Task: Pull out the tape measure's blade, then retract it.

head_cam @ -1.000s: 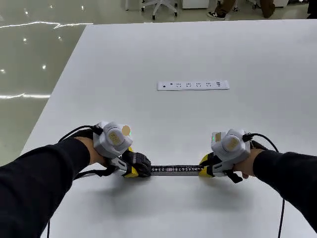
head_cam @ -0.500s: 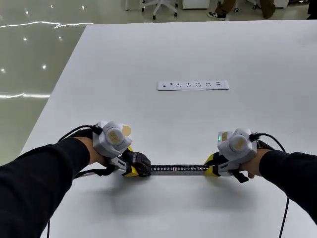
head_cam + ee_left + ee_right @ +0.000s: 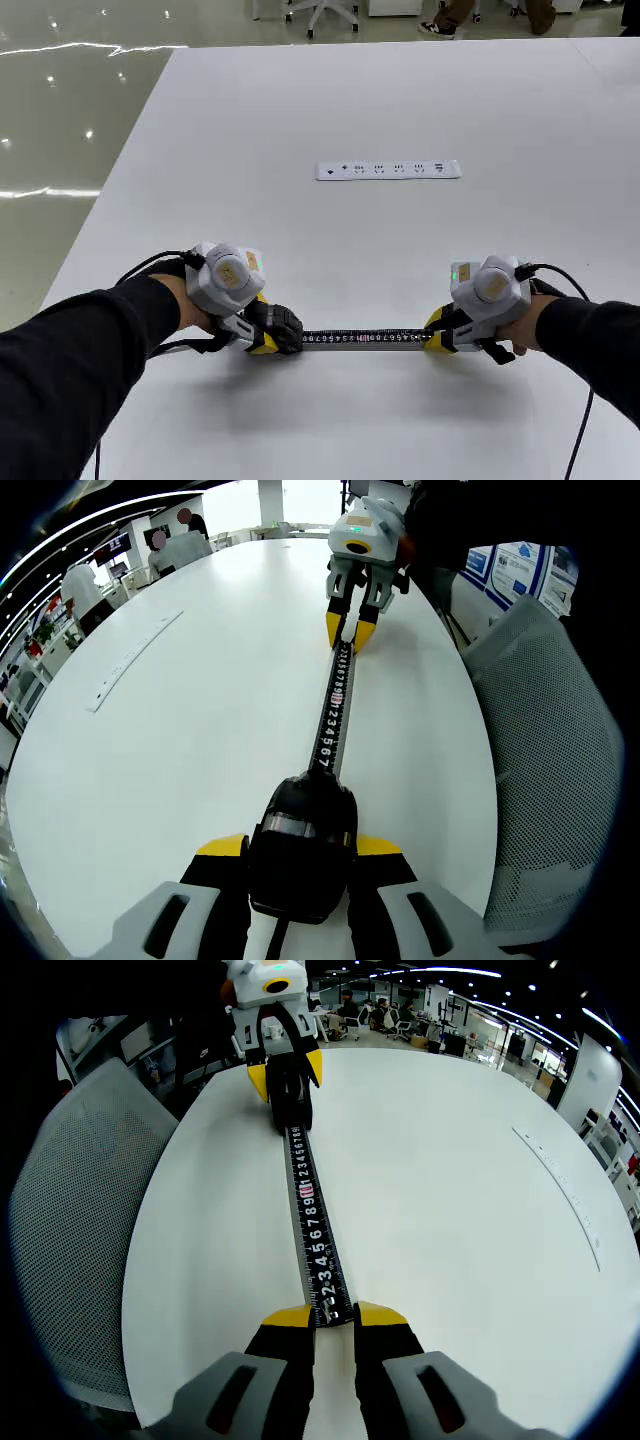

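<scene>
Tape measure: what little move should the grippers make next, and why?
Probably the right hand-held gripper should pull a little way to the right. It pinches the blade by its tip, the left hand-held gripper clamps the case, and just a short stretch of blade is out.

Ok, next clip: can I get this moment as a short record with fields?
left hand-held gripper: shut on tape measure case
right hand-held gripper: shut on blade tip
blade: out, stretched straight between the two
power strip: farther back on the table, untouched
stage: blade out, not yet retracted
</scene>
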